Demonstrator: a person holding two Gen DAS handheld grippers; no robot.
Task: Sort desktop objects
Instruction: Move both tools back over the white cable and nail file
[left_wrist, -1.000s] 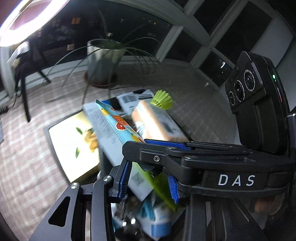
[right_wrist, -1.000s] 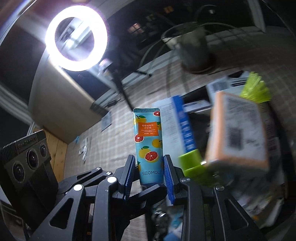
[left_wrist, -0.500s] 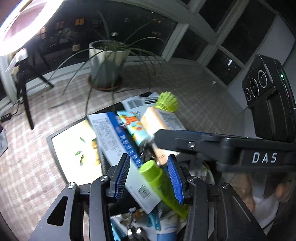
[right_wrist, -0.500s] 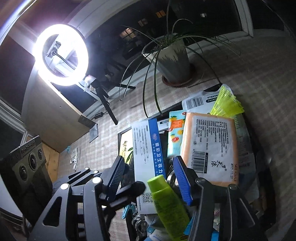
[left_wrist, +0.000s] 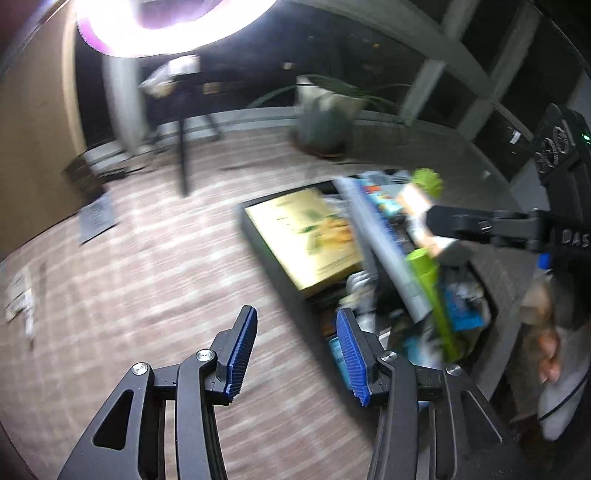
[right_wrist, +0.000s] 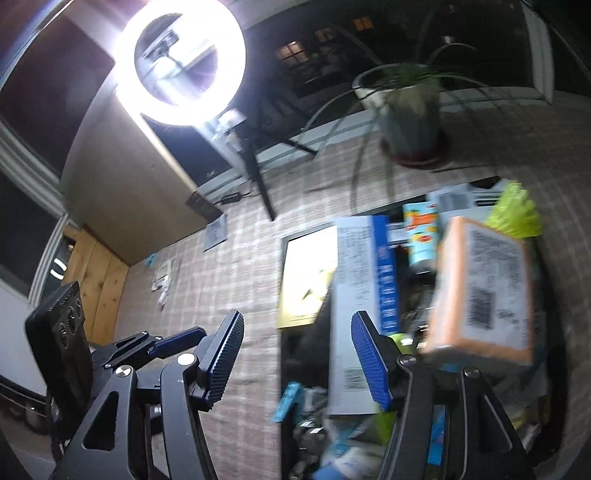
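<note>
Left wrist view: left tool (left_wrist: 297, 349) spread wide with nothing between its blue ribbed pads (left_wrist: 242, 354), hanging over the checkered-cloth desk (left_wrist: 147, 258) beside the dark rectangular tray (left_wrist: 273, 273). Tray is crammed: flat yellow box with leaf print (left_wrist: 306, 240) lies at its left side, long white-and-blue carton (left_wrist: 384, 251) leans across the pile, lime-green capped tube (left_wrist: 434, 295) lies slanted next to it, orange-rimmed packet with printed label (left_wrist: 417, 206) sits further back. Right tool's black body is visible at the right edge above the tray; frame blurred, small items in the tray unreadable.

Right wrist view: right tool (right_wrist: 297, 360) also released, jaws wide apart, empty. Right finger overlaps the white-and-blue carton (right_wrist: 360, 280) in the picture; contact cannot be told. Orange-rimmed packet (right_wrist: 484, 291) lies on top of the pile to the right, light-blue citrus-print tube (right_wrist: 421, 236) behind it between carton and packet, lime-green fringed item (right_wrist: 513, 214) at the far corner. Yellow box (right_wrist: 306, 277) left of the carton. Glowing white ring light (right_wrist: 181, 62) and grey potted plant (right_wrist: 410, 110) stand beyond the tray.
</note>
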